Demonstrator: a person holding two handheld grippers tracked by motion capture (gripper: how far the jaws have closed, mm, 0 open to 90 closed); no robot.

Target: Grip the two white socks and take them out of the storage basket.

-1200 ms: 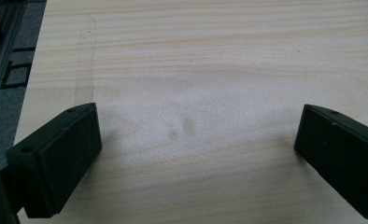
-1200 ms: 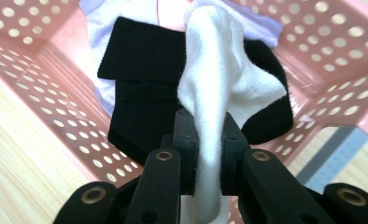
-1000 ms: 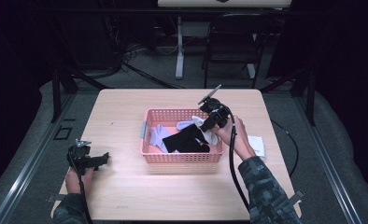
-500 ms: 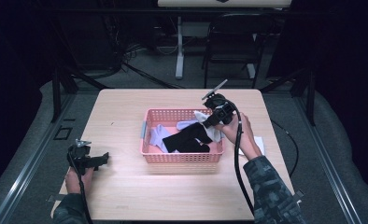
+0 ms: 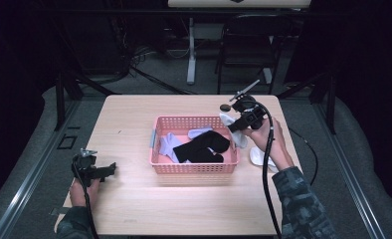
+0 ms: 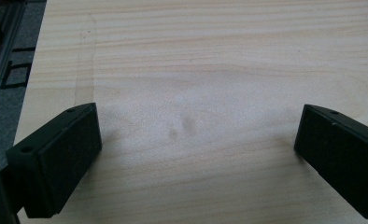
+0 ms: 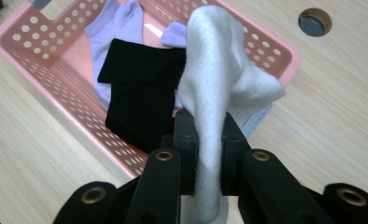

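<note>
High view: right gripper sat at the pink basket's right rim with a white sock; left gripper rested on the table, well apart. Left gripper view: jaws spread wide over bare wood. Right gripper view: jaws clamped on the white sock, draped over the basket's corner; black sock and lilac sock inside.

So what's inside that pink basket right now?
In the pink basket lie a black sock and lavender socks. The right gripper holds a white sock over its far corner. Whatever lies beneath the black sock is covered.
</note>
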